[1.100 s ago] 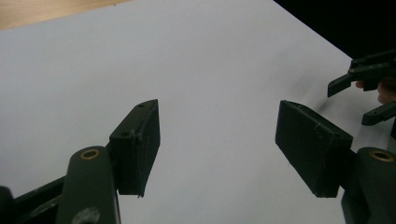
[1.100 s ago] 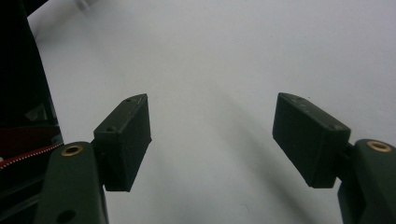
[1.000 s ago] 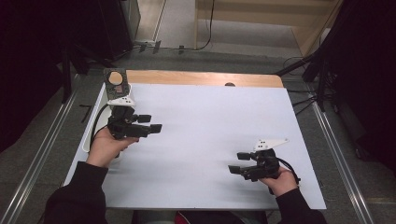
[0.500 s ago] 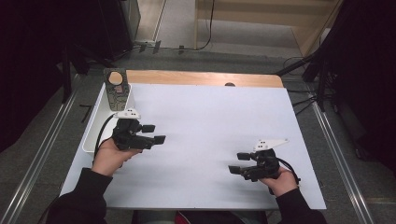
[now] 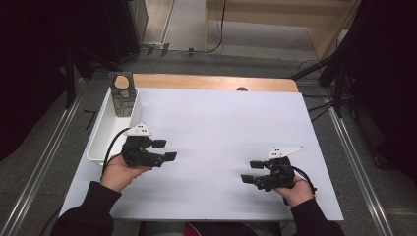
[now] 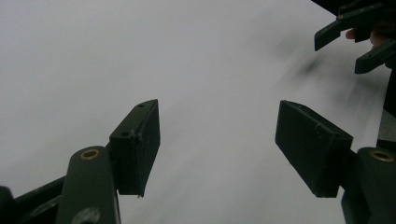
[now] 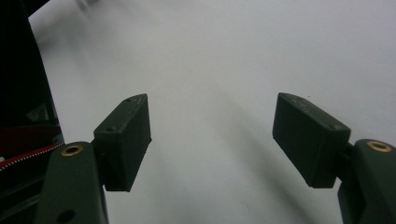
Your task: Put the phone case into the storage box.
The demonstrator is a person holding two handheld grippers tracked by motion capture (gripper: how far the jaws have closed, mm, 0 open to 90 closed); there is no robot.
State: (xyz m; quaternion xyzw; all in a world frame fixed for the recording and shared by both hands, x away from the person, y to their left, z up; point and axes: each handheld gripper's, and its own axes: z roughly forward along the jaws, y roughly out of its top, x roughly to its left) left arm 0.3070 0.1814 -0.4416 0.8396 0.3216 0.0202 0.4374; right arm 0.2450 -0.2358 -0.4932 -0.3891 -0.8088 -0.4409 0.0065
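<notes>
My left gripper is low over the white table sheet at the left, pointing right, jaws open with nothing between them. In the left gripper view the left gripper has only bare white sheet between its pads, and the right gripper shows far off at the top right. My right gripper rests near the front right, pointing left, also open and empty. The right gripper view has the right gripper standing wide over plain white sheet.
A white tray lies along the table's left edge, just beyond the left hand. A dark patterned cup-like container stands at its far end. A wooden strip runs along the far edge of the table.
The left hand has come toward the near side and slightly right, sinking lower over the sheet, away from the container. The right hand has stayed put.
</notes>
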